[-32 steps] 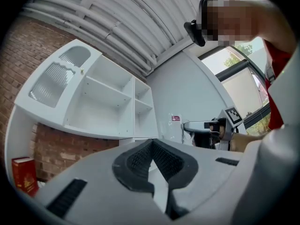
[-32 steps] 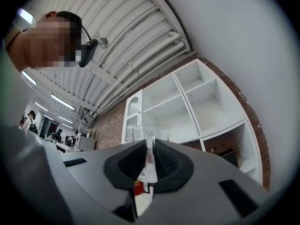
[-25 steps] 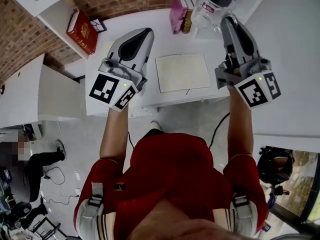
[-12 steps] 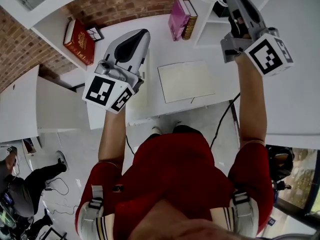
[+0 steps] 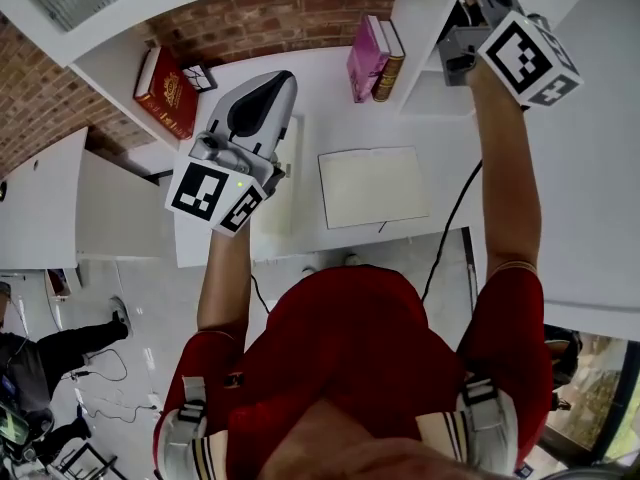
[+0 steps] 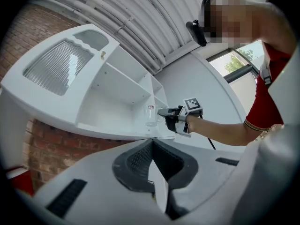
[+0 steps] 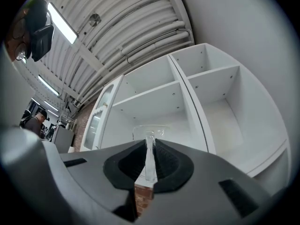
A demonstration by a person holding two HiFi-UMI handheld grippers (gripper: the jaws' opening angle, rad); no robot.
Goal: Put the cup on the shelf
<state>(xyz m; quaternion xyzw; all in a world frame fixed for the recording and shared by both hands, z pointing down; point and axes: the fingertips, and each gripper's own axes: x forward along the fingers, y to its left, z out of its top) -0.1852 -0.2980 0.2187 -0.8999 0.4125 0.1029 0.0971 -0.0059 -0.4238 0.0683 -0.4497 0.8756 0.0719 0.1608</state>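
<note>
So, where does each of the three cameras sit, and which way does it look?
Head view: on the person's head, facing steeply down at the white desk; the red shirt, left arm, right arm and left gripper show.
Left gripper view: on the left gripper, facing up at the shelf; its own shut jaws and the right arm show.
Right gripper view: on the right gripper, facing into the shelf; its jaws pinch the cup.
Shared: both gripper views show shelf and cup.

Bright, even indoor light; fisheye-warped edges, dark vignetted corners
</note>
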